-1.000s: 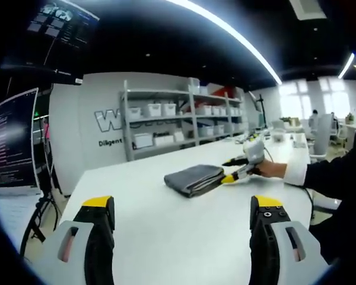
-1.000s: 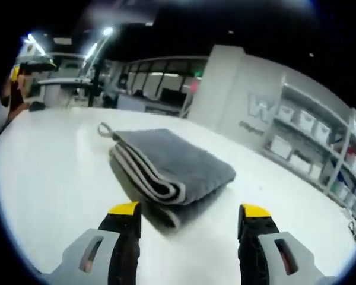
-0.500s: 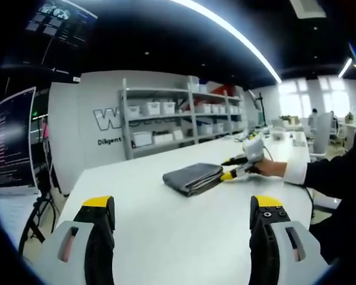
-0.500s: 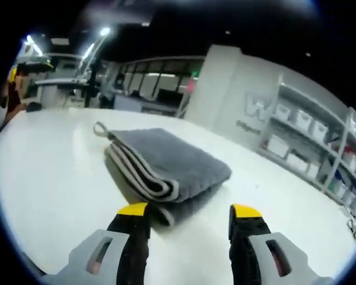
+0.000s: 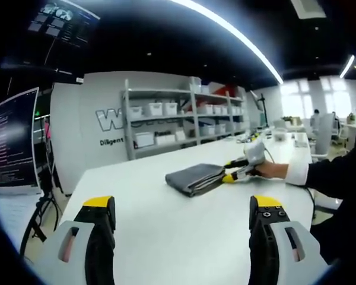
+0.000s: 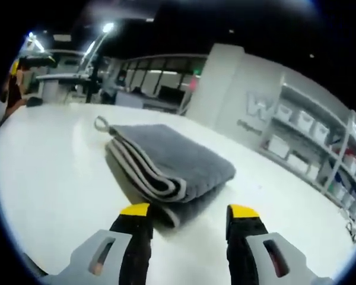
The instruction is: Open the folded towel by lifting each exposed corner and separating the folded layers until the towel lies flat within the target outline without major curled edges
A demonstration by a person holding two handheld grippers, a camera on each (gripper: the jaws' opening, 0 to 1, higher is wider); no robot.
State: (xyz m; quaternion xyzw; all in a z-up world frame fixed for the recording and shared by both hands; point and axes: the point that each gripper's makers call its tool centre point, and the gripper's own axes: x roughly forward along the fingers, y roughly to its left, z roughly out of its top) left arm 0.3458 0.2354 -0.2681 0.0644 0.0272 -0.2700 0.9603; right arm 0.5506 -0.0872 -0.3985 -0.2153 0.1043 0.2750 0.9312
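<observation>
Towel (image 6: 166,163) sits folded on the white table (image 6: 41,178), right gripper (image 6: 190,212) spread just short of its nearest corner, left gripper (image 5: 181,208) spread well back from the towel; risk: jaws pinch all layers together, dragging the bundle instead of peeling one.
</observation>
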